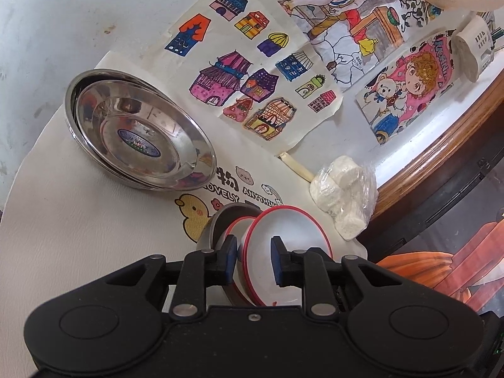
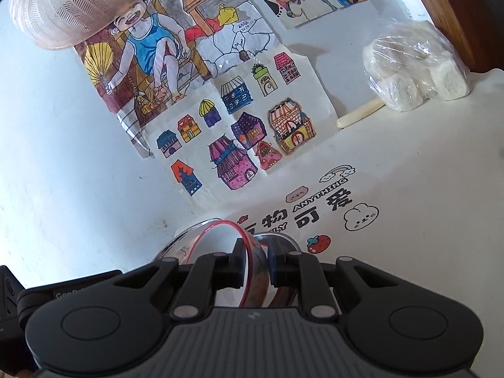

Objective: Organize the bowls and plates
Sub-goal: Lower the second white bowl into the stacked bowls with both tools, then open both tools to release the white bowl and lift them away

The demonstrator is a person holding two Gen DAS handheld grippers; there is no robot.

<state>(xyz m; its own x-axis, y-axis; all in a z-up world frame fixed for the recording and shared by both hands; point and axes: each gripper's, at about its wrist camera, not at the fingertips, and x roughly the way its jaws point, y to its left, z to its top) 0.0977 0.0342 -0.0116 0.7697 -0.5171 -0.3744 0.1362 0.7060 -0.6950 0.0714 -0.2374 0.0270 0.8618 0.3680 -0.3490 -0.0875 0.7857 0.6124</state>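
Near the table's [image 1: 419, 160] wooden edge, a red-rimmed bowl [image 1: 289, 252] is straddled by the left gripper [image 1: 253, 260], whose pads stand released off its wall. The right gripper [image 2: 256, 263] is clenched on another red-rimmed bowl's rim [image 2: 252, 271]. The bowls should be nested squarely, beside the stacked steel plates [image 1: 141, 129], before anything is let go.

Two gripper cams, both tipped down over the table

Each looks close past its own fingers; both catch the house drawing [image 1: 249, 78] [image 2: 239, 132] ahead.

Red-rimmed white bowl [image 1: 283, 245], shiny silver plates [image 1: 138, 129], cartoon-printed cream mat [image 1: 78, 220]
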